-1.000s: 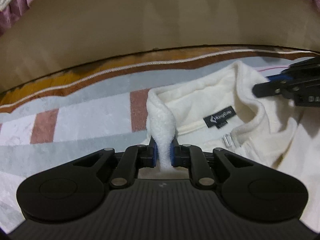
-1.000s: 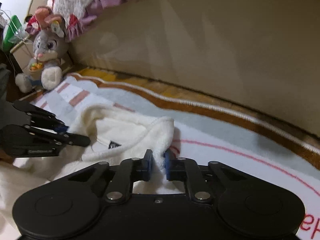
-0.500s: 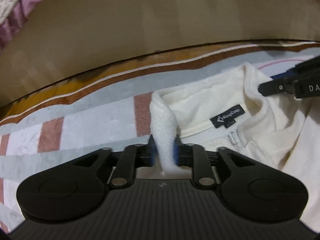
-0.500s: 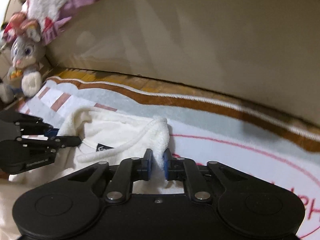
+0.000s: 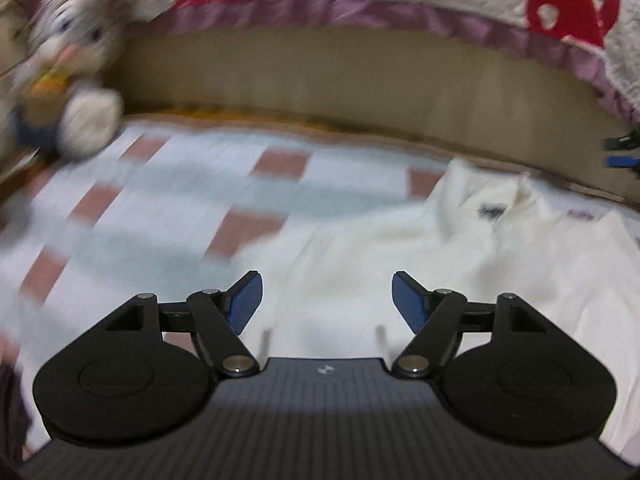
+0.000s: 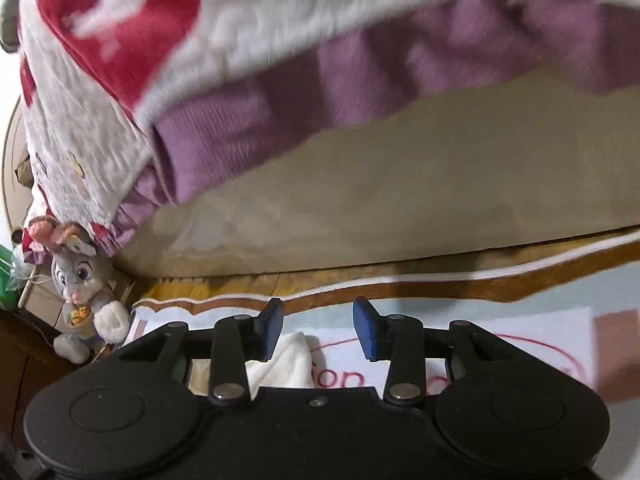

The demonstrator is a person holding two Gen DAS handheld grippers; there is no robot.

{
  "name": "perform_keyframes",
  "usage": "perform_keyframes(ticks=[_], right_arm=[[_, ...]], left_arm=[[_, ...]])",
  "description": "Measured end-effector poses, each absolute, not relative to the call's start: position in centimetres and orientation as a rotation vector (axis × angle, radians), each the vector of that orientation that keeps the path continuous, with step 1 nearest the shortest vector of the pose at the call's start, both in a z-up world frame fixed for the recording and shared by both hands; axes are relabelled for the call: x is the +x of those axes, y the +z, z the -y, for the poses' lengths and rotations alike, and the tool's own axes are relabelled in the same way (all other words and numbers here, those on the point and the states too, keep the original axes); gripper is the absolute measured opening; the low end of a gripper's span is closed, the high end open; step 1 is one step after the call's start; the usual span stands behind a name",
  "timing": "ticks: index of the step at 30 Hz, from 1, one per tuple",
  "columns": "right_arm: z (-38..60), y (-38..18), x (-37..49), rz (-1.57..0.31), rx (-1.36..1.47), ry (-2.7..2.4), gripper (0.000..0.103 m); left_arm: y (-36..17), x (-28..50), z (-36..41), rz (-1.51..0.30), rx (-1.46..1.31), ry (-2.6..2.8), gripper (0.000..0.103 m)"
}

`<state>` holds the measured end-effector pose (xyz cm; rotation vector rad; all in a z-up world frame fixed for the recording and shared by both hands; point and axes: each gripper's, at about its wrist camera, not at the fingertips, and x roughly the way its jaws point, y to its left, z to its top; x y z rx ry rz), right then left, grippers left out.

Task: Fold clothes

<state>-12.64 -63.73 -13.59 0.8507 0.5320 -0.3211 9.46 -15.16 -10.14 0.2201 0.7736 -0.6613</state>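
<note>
A cream fleece jacket [image 5: 460, 248] lies spread on the patterned rug [image 5: 168, 208], its collar and dark label at the far right of the left wrist view. My left gripper [image 5: 327, 296] hovers above the jacket's near edge, its jaws opening, with nothing between the blue pads. In the right wrist view only a corner of the cream fleece [image 6: 288, 364] shows, low and just inside the left finger. My right gripper [image 6: 318, 330] has its jaws opening too, and the pads do not touch the cloth. A tip of the right gripper [image 5: 622, 152] shows at the left wrist view's right edge.
A bed side panel [image 6: 400, 208] runs along the back, with a white, red and purple bedspread [image 6: 280, 60] hanging over it. A plush rabbit [image 6: 86, 296] sits on the floor at the rug's left corner, also blurred as the plush rabbit [image 5: 68, 72]. Wooden floor [image 6: 224, 288] borders the rug.
Both grippers let go of the jacket's collar corners and opened. Both pulled back and rose, so the bedspread and the rabbit came into view. The jacket now lies flat.
</note>
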Motion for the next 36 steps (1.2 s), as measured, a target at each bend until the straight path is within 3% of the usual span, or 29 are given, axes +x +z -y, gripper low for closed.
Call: perform_keyframes(ticks=[6,14,18,26,31,33,34,35,36], right_arm=[[60.2,-12.6,-16.4,-0.656,0.743,-0.363,0.05],[59.2,-15.6,-21.6,-0.669,0.892,-0.457,0.05],[59.8,-15.9,-20.6,-0.614,0.899,-0.394,0.051],[59.1,-18.7,-14.6,-0.8,0.776,-0.399,0.051],[59.1,-20.3,-13.5,-0.826,0.805,-0.385,0.051],[59.3,-20.5,-13.6,-0.809,0.815,-0.378,0.05],[59.4,-20.4,-13.6,-0.79,0.81,-0.362,0.029],[59.3,-20.1,-13.7,-0.772,0.798,-0.35,0.01],[59.2,-19.7,-13.8,-0.755,0.785,-0.34,0.01]], left_arm=[[-12.5,6.4,11.2,-0.824,0.075,-0.592,0.071],[-12.1,9.0,14.7,-0.808,0.106,-0.605,0.071],[-12.3,10.8,17.2,-0.804,0.168,-0.614,0.071],[-13.5,13.7,19.5,-0.832,0.188,-0.638,0.071],[-15.2,13.5,21.1,-0.877,0.306,-0.677,0.077],[-15.3,13.0,21.6,-0.863,0.357,-0.682,0.051],[-14.9,12.9,21.5,-0.866,0.348,-0.658,0.009],[-14.5,12.8,21.4,-0.865,0.336,-0.635,0.005],[-13.8,12.7,20.9,-0.853,0.315,-0.615,0.005]])
